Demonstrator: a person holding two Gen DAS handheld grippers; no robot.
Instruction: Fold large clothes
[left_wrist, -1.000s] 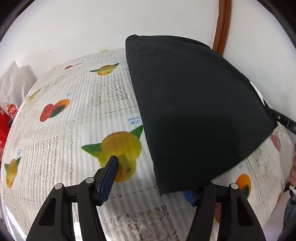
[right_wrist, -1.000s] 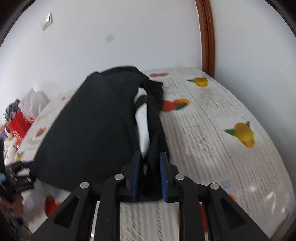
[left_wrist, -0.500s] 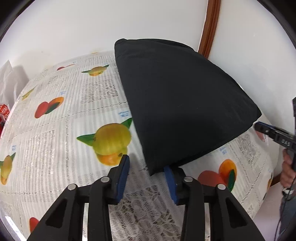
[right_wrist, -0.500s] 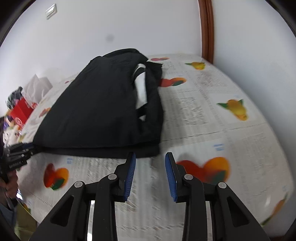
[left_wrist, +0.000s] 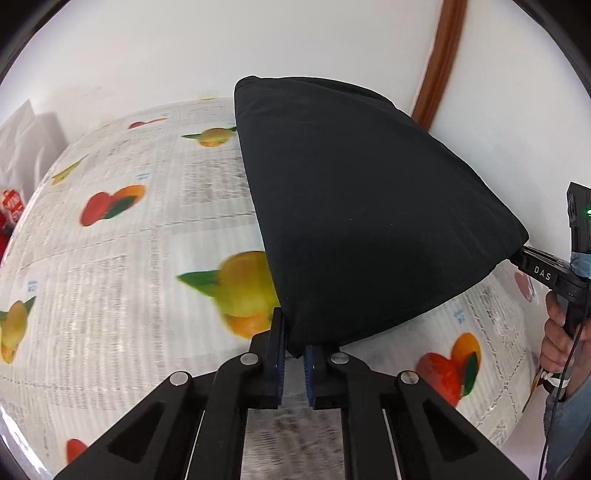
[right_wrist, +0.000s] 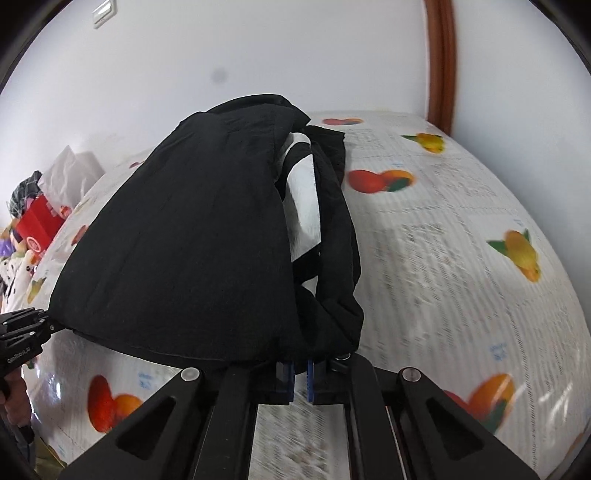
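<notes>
A large black garment (left_wrist: 354, 206) lies folded on a table under a fruit-print cloth (left_wrist: 140, 258). My left gripper (left_wrist: 294, 354) is shut on the garment's near left corner, its blue pads pinching the hem. In the right wrist view the same black garment (right_wrist: 192, 240) shows a white lining (right_wrist: 303, 192) between its layers. My right gripper (right_wrist: 300, 363) is shut on the garment's near right corner, with the fabric bunched over the pads. The right gripper (left_wrist: 517, 255) also shows at the far edge of the left wrist view, clamped on the corner and held by a hand (left_wrist: 557, 332).
White walls and a brown door frame (left_wrist: 439, 62) stand behind the table. White bags (right_wrist: 74, 173) and a red box (right_wrist: 40, 221) sit at the table's left end. Bare fruit-print cloth (right_wrist: 461, 258) stretches right of the garment.
Both grippers were open near the garment's front edge half a second ago; both have now shut on its near corners. The right gripper moved forward to the hem.
</notes>
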